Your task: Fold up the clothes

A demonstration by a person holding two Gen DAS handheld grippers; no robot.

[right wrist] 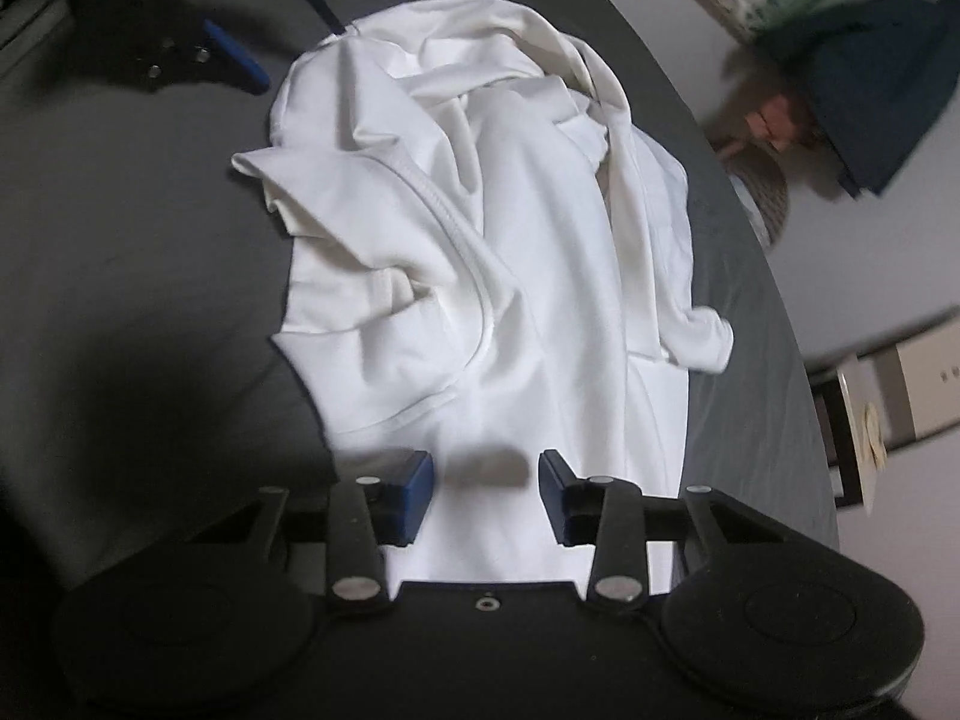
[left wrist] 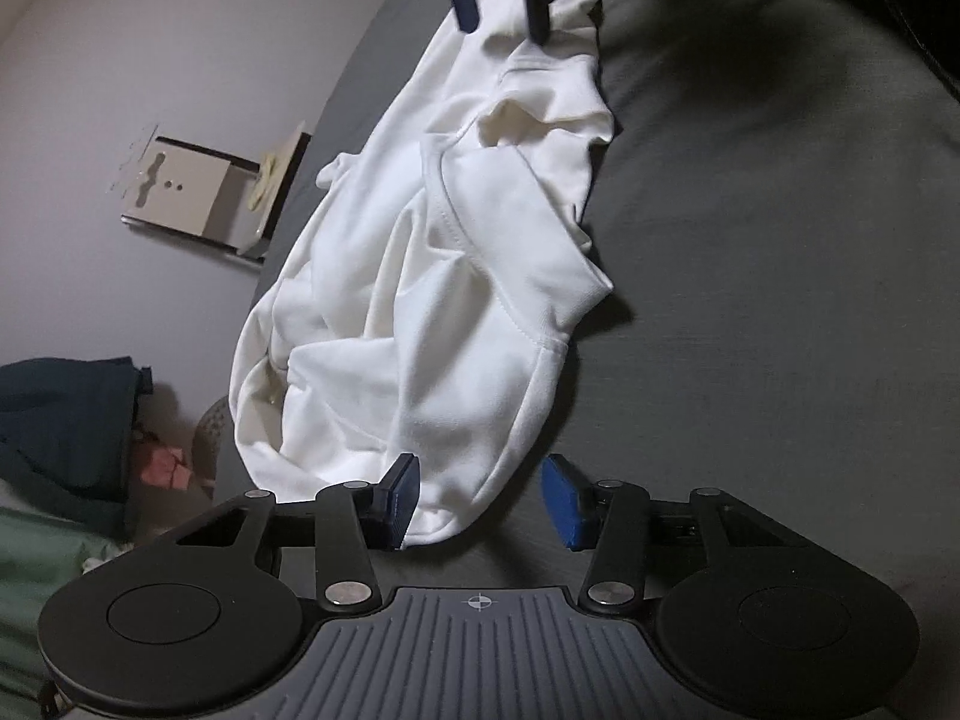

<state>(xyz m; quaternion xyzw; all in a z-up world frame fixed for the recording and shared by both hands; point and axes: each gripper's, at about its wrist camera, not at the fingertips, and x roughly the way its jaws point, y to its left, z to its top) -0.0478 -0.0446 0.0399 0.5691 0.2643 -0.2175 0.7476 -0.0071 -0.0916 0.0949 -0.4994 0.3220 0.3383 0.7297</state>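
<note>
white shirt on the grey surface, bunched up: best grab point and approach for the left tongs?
Probably the loose hem edge of the white shirt nearest the left tongs, coming in low along the grey surface. There the cloth lies thin and flat; the middle is bunched in thick folds.

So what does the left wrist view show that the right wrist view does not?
Only the left wrist view shows the left tool from close by, its pads apart, white fabric against one pad only. Only the right wrist view shows the right tool from close by, pads apart above the cloth. Both show the crumpled white garment on the dark grey surface, each tool at an opposite end, the cardboard box and the dark blue cloth beyond.
</note>
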